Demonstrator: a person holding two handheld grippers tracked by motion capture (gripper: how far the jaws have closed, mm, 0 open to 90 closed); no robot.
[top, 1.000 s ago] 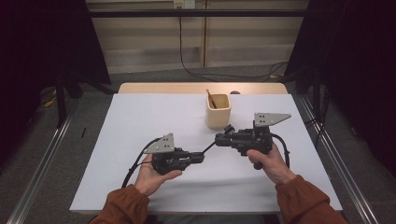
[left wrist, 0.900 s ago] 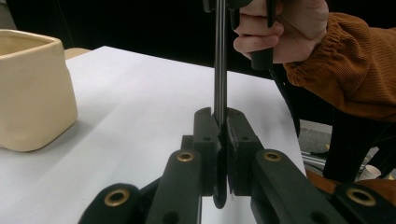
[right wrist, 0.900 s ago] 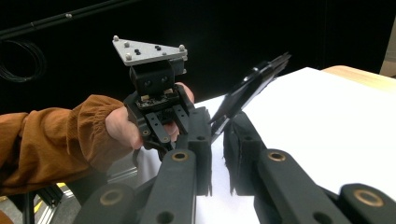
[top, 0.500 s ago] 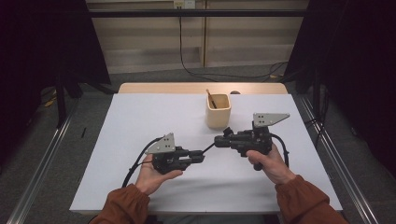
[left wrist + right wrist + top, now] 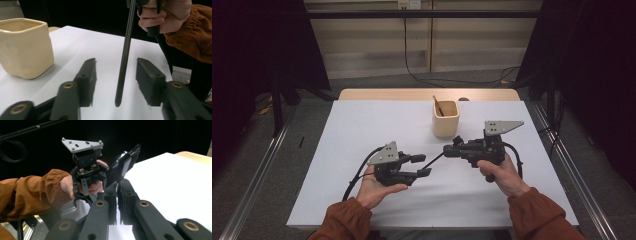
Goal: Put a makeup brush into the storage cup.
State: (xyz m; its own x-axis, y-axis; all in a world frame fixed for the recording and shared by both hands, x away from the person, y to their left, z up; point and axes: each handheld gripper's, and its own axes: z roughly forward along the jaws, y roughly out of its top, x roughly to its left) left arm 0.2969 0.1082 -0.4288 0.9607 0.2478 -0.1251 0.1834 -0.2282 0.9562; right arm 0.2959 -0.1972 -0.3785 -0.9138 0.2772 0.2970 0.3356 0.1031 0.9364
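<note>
A thin black stick (image 5: 124, 57) slants from the right tongs (image 5: 449, 150) between the left tongs' (image 5: 424, 165) open jaws.

Rust-orange ribbed sleeves (image 5: 539, 212), black hand-held grippers (image 5: 424, 165), grey plates (image 5: 502, 126)

Worktop (image 5: 362, 125) mostly bare: whole left half, near edge & far-left corner give free passage. One fixed obstacle: beige cup (image 5: 446, 119) w/ a stick (image 5: 438, 105) poking up, standing near far edge, just right of centre. Mid-table is crowded: left gripper (image 5: 422, 165), jaws apart, w/ a thin black rod (image 5: 124, 65) from right gripper (image 5: 448, 150) between them. Narrow gap betw. cup & right gripper.
</note>
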